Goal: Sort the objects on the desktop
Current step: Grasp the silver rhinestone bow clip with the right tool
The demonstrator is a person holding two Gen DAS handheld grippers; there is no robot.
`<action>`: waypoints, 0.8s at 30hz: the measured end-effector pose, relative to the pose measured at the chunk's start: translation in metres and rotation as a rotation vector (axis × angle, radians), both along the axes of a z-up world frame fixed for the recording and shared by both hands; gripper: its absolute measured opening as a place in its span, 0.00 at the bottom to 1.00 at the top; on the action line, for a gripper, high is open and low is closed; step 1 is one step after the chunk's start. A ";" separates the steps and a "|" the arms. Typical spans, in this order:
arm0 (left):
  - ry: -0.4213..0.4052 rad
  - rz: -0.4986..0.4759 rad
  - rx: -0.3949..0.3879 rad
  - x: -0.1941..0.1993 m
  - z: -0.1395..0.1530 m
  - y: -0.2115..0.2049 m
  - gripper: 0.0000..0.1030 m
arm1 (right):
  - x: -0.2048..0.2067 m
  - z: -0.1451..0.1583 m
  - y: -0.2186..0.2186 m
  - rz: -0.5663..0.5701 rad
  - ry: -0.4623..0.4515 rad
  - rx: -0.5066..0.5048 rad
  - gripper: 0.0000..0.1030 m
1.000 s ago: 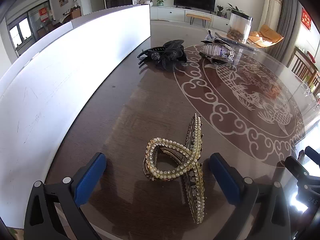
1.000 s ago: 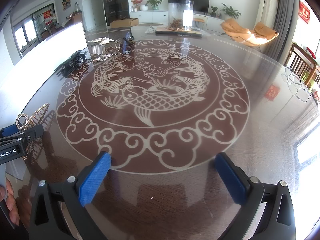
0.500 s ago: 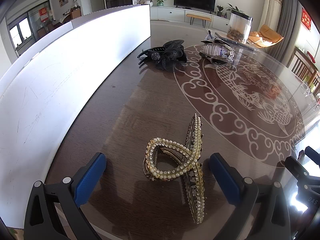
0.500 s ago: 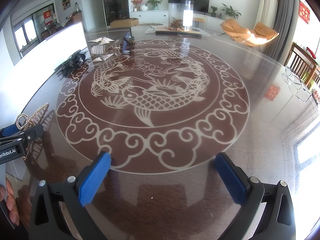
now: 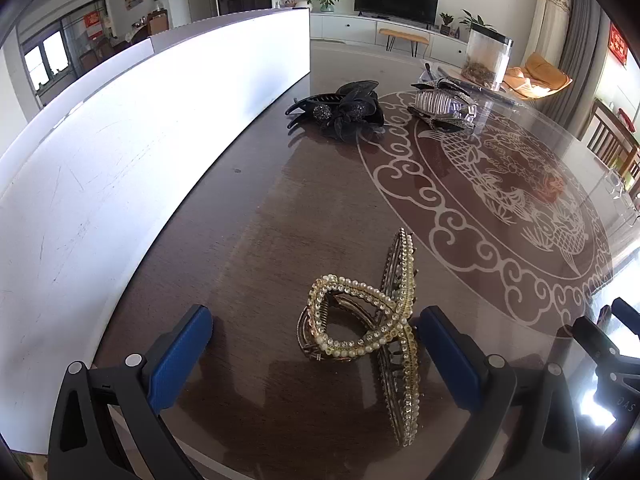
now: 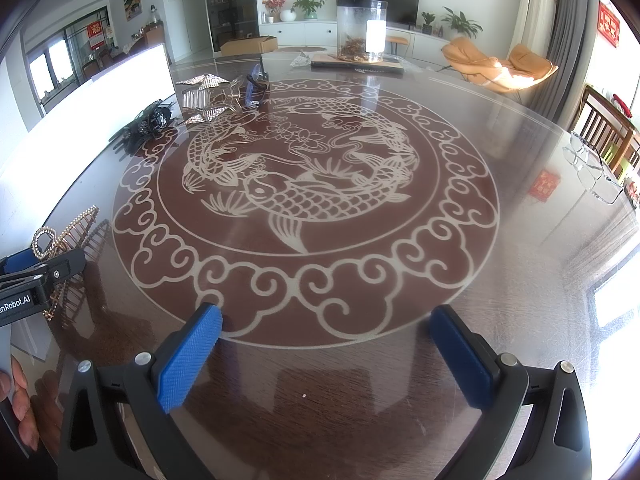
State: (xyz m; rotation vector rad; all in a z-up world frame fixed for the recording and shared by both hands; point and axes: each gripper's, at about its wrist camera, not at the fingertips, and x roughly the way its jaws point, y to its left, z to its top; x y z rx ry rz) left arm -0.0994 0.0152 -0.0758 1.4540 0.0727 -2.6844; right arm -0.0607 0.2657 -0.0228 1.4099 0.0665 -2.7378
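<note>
Left gripper (image 5: 316,344): held low over the table (image 5: 304,208), fingers spread wide, blue pads (image 5: 180,356) on either side of the gold pearl hair clip (image 5: 372,332). The right pad sits just beside the clip; whether it touches cannot be told. The left pad is apart from it. The clip lies on the dark wood near the table's near edge, just outside the scroll border of the fish medallion (image 5: 516,184).

Right gripper (image 6: 326,350): also low and level, fingers spread wide with nothing between them, pads over the near rim of the medallion.

Left wrist view only: the white board (image 5: 132,152) standing along the table's left edge, and the black flower hair clip (image 5: 344,114) near its far end, with a silver striped clip (image 5: 440,106) just to its right.

Right wrist view only: the whole medallion, a blue-framed item (image 6: 256,84) beside the silver clip, a clear jar (image 6: 362,30) at the far edge, eyeglasses (image 6: 592,168) at the right edge, and the person's fingers (image 6: 18,404) on the left gripper's body at the frame's left margin.
</note>
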 end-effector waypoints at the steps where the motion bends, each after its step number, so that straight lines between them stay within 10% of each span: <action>1: 0.000 0.011 0.000 0.000 0.000 -0.002 1.00 | 0.000 0.000 0.000 0.000 0.000 0.000 1.00; 24: 0.000 0.038 0.002 0.000 -0.001 -0.007 1.00 | -0.008 0.004 -0.005 0.065 -0.001 -0.043 1.00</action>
